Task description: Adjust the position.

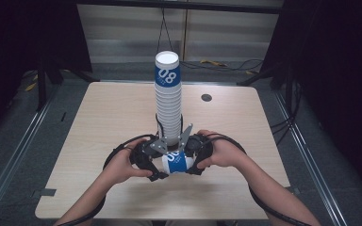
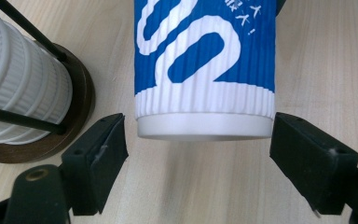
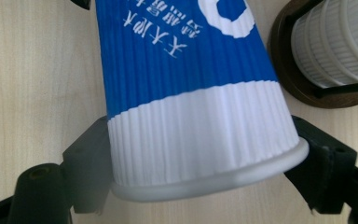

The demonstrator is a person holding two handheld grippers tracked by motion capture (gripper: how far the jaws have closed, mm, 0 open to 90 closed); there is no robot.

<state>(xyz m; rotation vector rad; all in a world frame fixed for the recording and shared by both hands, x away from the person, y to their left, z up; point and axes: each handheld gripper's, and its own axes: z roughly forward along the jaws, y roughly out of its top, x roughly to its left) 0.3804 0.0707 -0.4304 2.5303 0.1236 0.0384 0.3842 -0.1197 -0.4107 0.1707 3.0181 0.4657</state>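
A blue and white ribbed paper cup (image 1: pixel 176 161) lies on its side, held just above the table between my two grippers. My right gripper (image 1: pixel 189 160) comes in from the right. In the right gripper view its jaws (image 3: pixel 200 128) press on both sides of the cup (image 3: pixel 191 93) just behind its wide rim. My left gripper (image 1: pixel 159 162) faces it from the left. In the left gripper view the cup's narrow base (image 2: pixel 205 126) sits between the jaws (image 2: pixel 199 125), with a clear gap on the left side.
A tall stack of white cups (image 1: pixel 168 99), topped by a blue one, stands in a black wire holder on a round wooden base (image 2: pixel 77 100) just behind the grippers. A small black disc (image 1: pixel 206 97) is set in the wooden table (image 1: pixel 113 117).
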